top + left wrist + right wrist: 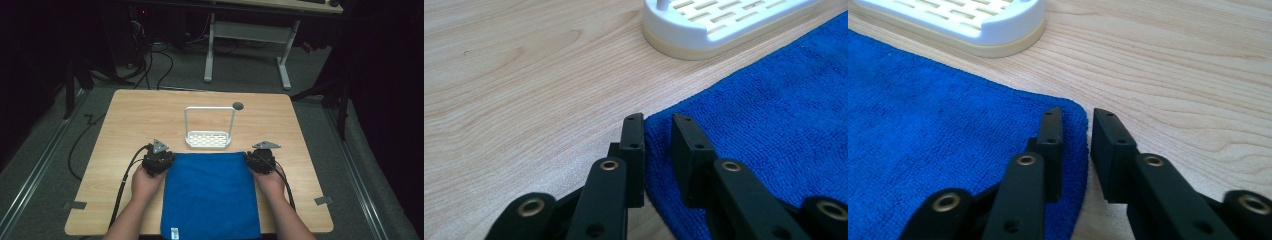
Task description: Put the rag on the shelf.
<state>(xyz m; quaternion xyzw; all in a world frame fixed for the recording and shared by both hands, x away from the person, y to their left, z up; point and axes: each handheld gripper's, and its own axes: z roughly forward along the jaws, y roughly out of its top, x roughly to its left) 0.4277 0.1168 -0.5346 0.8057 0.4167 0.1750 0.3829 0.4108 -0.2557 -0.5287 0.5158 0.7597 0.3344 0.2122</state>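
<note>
A blue cloth point(210, 195) lies flat on the wooden table point(130, 125), reaching to its near edge. My left gripper point(166, 154) is at the cloth's far left corner. In the left gripper view its jaws point(657, 120) stand close together with the blue cloth point(774, 110) filling the narrow gap. My right gripper point(251, 155) is at the far right corner. In the right gripper view its jaws point(1077, 112) straddle the cloth's point(923, 130) edge, one over the cloth and one over bare wood, with a gap between them.
A white slotted rack point(207, 139) with a tall wire handle stands just beyond the cloth's far edge, and its base point(724, 25) point(973, 25) lies close ahead of both grippers. A dark round hole point(238, 105) marks the table behind it. A white label point(174, 232) sits at the cloth's near edge.
</note>
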